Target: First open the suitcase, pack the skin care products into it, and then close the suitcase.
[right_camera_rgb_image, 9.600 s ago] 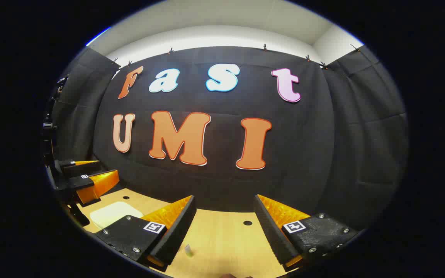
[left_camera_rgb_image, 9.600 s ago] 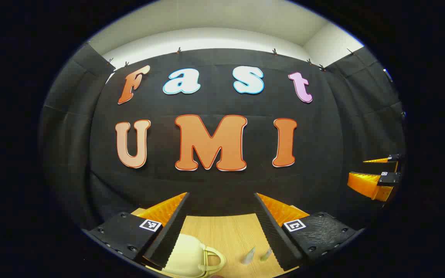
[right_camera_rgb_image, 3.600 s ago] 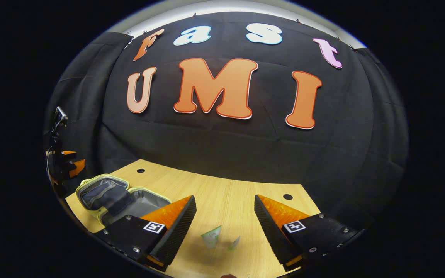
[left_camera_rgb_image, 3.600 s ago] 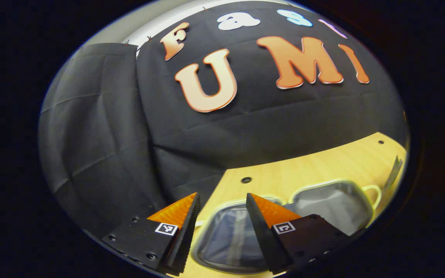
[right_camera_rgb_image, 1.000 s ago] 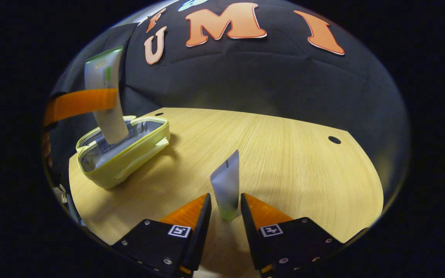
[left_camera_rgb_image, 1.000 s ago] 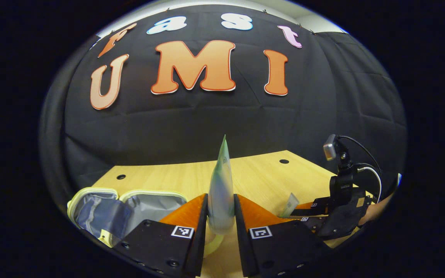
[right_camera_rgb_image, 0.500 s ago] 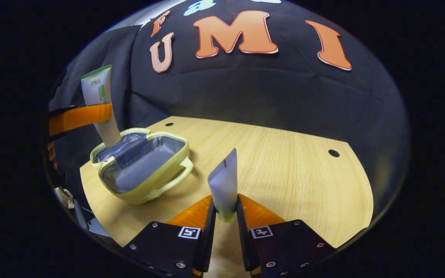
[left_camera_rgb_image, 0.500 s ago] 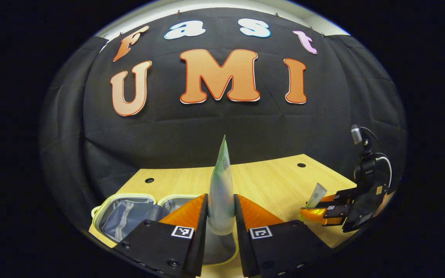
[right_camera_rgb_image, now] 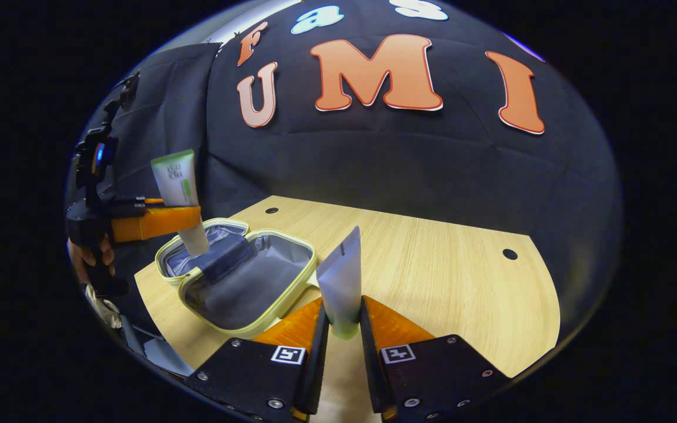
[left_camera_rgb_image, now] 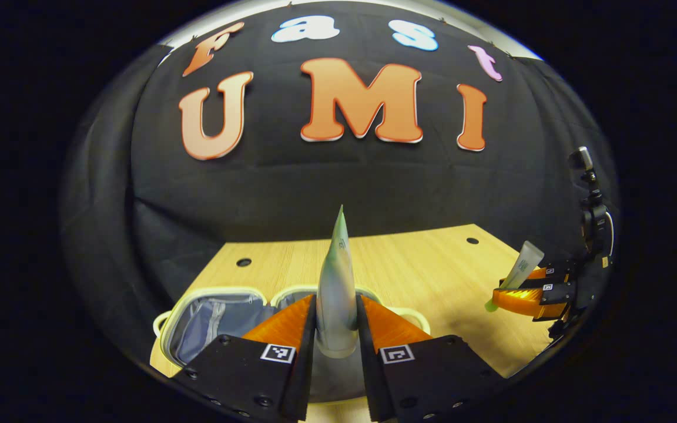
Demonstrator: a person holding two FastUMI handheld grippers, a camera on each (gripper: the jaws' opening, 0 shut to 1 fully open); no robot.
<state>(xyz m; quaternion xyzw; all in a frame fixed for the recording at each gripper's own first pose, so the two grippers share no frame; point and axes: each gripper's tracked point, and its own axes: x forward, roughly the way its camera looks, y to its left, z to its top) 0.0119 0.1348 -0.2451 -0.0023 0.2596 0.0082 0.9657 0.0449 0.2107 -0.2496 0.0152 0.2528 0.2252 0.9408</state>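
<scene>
— Suitcase [right_camera_rgb_image: 244, 282] position? It lies open on the wooden table [right_camera_rgb_image: 444, 264], at ten o'clock from the right gripper [right_camera_rgb_image: 343, 329].
— And the grippers?
— The right one pinches a small tube [right_camera_rgb_image: 341, 282], crimp end up. The left gripper [left_camera_rgb_image: 337, 329] pinches a larger tube [left_camera_rgb_image: 337, 294], upright above the open suitcase.

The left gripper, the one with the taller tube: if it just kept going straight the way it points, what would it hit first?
Probably the booth's black cloth wall. The left gripper points level over the open suitcase and wooden table, its tube leading. Depth is unclear.
</scene>
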